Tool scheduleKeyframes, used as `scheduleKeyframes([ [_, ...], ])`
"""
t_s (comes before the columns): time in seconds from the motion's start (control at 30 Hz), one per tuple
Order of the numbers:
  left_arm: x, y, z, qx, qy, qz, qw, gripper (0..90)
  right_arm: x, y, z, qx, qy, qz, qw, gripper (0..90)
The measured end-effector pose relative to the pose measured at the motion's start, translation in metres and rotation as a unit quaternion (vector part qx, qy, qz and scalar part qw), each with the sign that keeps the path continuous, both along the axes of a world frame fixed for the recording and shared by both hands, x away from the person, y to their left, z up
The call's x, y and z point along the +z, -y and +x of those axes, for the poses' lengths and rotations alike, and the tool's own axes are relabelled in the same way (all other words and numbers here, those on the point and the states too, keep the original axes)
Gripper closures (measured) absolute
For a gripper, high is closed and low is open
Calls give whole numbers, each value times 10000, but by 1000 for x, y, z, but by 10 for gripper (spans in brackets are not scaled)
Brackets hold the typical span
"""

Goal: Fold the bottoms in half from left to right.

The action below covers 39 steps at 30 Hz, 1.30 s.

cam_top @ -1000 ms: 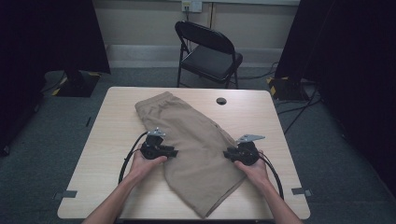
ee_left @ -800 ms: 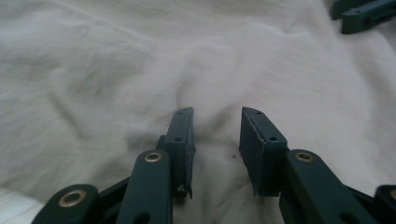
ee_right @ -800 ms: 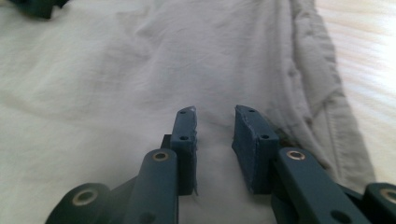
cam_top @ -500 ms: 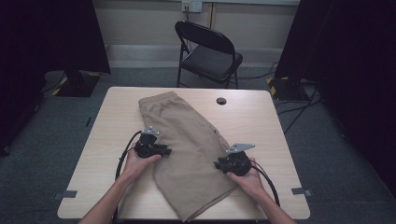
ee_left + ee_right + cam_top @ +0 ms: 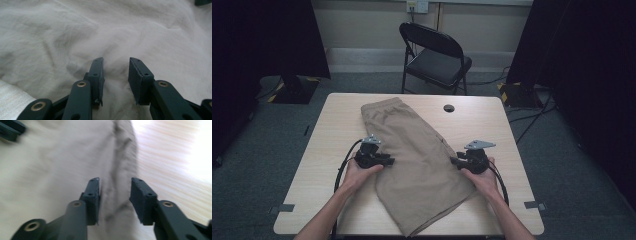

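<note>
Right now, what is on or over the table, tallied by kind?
Tan shorts: 1, lying flat on the table
Handheld grippers: 2, the left gripper and the right gripper, one at each side edge of the shorts, jaws apart
Small black round thing near the far edge, too small to identify: 1
Total: 4

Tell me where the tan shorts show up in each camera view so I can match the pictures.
High view: the tan shorts lie diagonally across the middle of the table, between the two grippers.
Left gripper view: pale wrinkled cloth lies behind and between the jaws.
Right gripper view: the shorts take the left and centre; their edge runs up between the jaws, wood to the right.
Shared landmark: the shorts' side edge against the table top.
</note>
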<state>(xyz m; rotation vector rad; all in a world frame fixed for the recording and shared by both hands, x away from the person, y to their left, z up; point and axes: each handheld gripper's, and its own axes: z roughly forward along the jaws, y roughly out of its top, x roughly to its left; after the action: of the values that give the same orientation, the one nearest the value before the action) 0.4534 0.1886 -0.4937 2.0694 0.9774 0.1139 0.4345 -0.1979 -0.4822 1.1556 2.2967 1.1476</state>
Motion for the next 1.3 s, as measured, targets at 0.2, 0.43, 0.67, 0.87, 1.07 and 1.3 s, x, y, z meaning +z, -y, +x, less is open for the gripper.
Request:
scheduleKeyframes([
  [0.2,-1,0,2,128,58,-29,9999,653,-11,1,2,145,-285,-190,9993,737],
  [0.43,-1,-4,4,167,72,-40,9998,652,-11,-5,-4,327,-355,-113,9988,855],
  [0.67,-1,-10,7,222,41,-41,9997,648,-10,-16,-25,701,-362,-228,9966,857],
  [0.87,-1,-8,8,273,62,-12,9996,610,-9,-31,-51,1148,-462,-220,9921,846],
  [1.07,-3,4,10,201,203,-52,9996,613,-3,-37,-67,1352,-540,-225,9891,766],
  [1.3,-2,16,9,-73,66,-168,9998,605,20,-22,-42,795,-55,470,9957,719],
])
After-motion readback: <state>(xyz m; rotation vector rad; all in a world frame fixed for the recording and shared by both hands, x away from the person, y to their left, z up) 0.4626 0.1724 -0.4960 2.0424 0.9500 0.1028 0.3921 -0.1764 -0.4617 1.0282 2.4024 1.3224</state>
